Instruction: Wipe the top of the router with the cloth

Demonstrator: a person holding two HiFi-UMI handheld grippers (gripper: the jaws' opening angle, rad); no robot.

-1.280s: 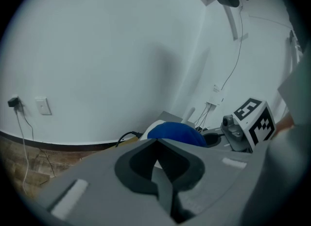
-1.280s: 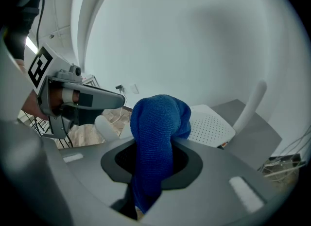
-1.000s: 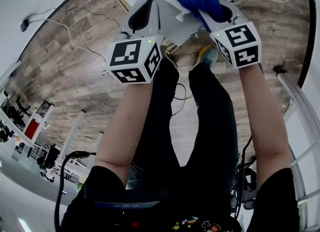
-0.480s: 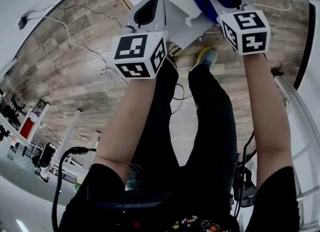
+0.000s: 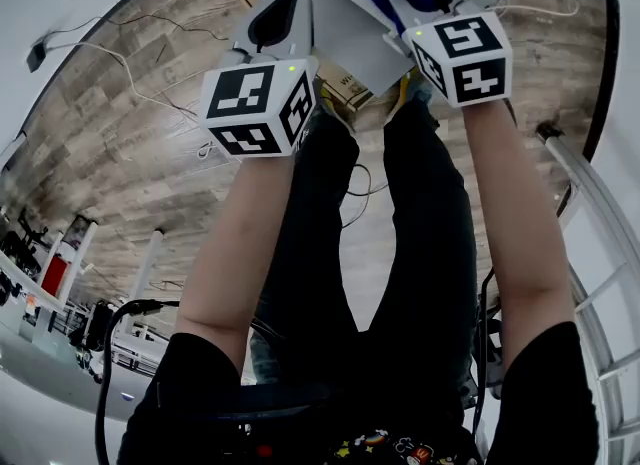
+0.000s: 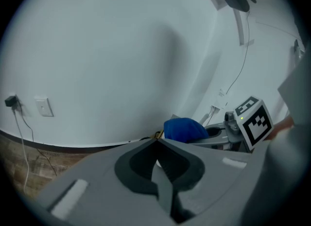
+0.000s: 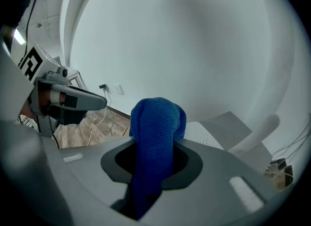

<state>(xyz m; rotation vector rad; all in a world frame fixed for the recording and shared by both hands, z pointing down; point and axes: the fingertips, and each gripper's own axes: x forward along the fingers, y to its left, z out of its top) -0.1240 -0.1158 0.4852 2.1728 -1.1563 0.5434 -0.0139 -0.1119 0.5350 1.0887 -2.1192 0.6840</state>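
The right gripper clenched the blue cloth just over the white router; flat, even strokes would likely wipe best. Beside the router, the left gripper was pinched together, empty.

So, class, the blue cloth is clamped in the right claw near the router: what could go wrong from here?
1. The blue cloth bulges as a thick wad from the right claw; pressed hard, the claw's rigid tips might scrape the white router.
2. The router's antenna sticks out to the right of the cloth; a wide wiping stroke could catch and knock it.
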